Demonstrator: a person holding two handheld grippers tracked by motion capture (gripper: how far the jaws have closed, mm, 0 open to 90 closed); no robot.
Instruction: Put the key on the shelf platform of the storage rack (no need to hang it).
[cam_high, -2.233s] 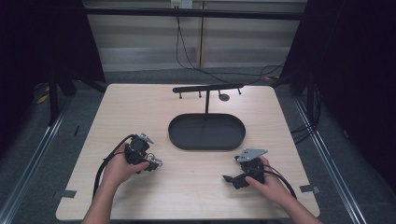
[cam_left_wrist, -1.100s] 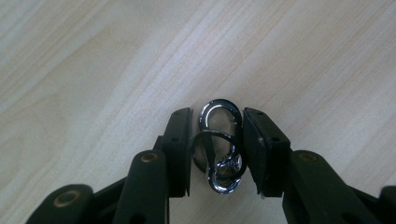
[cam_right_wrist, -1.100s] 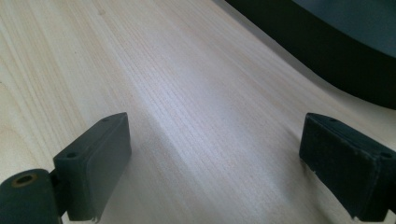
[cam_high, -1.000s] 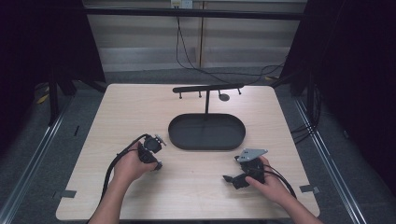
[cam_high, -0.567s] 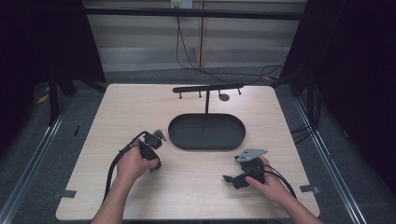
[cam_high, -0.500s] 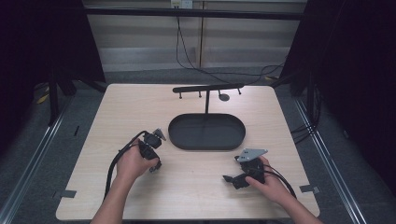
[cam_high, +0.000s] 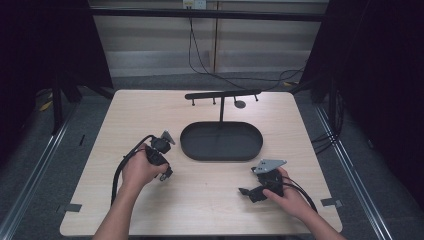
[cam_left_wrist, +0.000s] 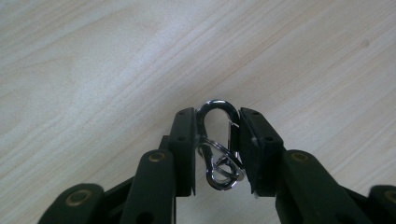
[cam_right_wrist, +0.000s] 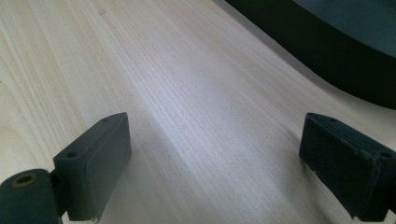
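- The pale wooden desk (cam_high: 210, 200) carries everything, and I can't spot a brand, label or any readable writing anywhere on it or on the gear.
- In the middle sits a black oval metal tray (cam_high: 221, 141) with a thin post rising from its far edge to a horizontal black hanging bar (cam_high: 222, 94) with little pegs under it. One small round dark thing (cam_high: 240, 104) hangs off the bar already; too small to tell what.
- The left gripper (cam_high: 161, 150) is just off the tray's left end, so it's clearly the nearer hand to the bar. The right gripper (cam_high: 255, 192) rests on the desk near the front right, well apart from the bar.
- Right fingers (cam_right_wrist: 93, 163) stand wide with nothing but bare desk between them.
- Left fingers (cam_left_wrist: 184, 149) are clamped on a small shiny silver metal carabiner clip (cam_left_wrist: 219, 140) with a ring looped through its lower end. It sits right between the pads, long axis running along the fingers, rounded hook end poking out past the tips.
- My guess: the coming move is hanging that hook end on the bar, which lies up and off to the right of the left hand, beyond the tray.
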